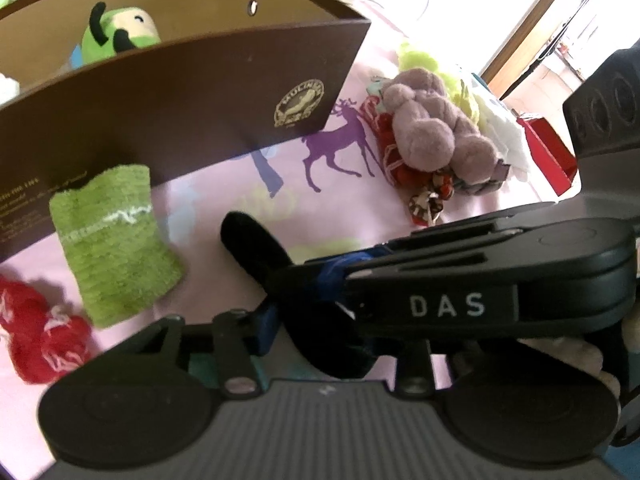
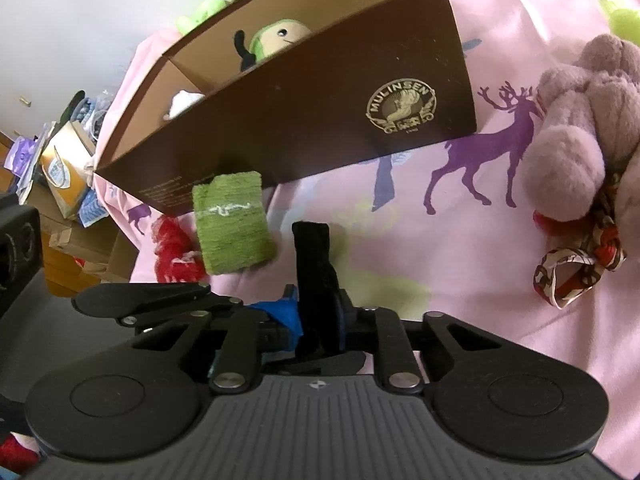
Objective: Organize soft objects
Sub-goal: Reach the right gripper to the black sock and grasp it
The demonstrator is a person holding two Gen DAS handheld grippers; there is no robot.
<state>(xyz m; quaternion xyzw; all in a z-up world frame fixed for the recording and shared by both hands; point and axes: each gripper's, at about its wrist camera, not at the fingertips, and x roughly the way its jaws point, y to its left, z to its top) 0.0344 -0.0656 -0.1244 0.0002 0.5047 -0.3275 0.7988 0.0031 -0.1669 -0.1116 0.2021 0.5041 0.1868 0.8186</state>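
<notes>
A red fuzzy sock [image 1: 40,330] is being seen lying on the pink deer-print bedsheet [image 1: 360,208] at the far left, right beside a green fuzzy sock [image 1: 114,244], which is sitting just in front of the brown cardboard box [image 1: 180,112]. Inside the box a green plush toy [image 1: 120,32] is being kept, with something white [image 2: 184,102] in the next compartment over.

Moving toward the middle, a black sock [image 2: 316,280] is being pinched by the right gripper [image 2: 316,332], its fingers clamped tight on it, and the sock's free end is sticking up toward the box. Some blue fabric [image 2: 286,314] is bunched at the same spot. The left gripper [image 1: 272,328] is being held right against that bundle too; its jaws look closed on the black and blue fabric, though the view there is too cluttered to be sure.

Over on the right, a mauve plush toy [image 1: 432,128] is being seen resting on a pile of soft stuff, with a red patterned scarf [image 2: 580,268] poking out from under it and a lime fluffy item [image 1: 424,60] behind.
</notes>
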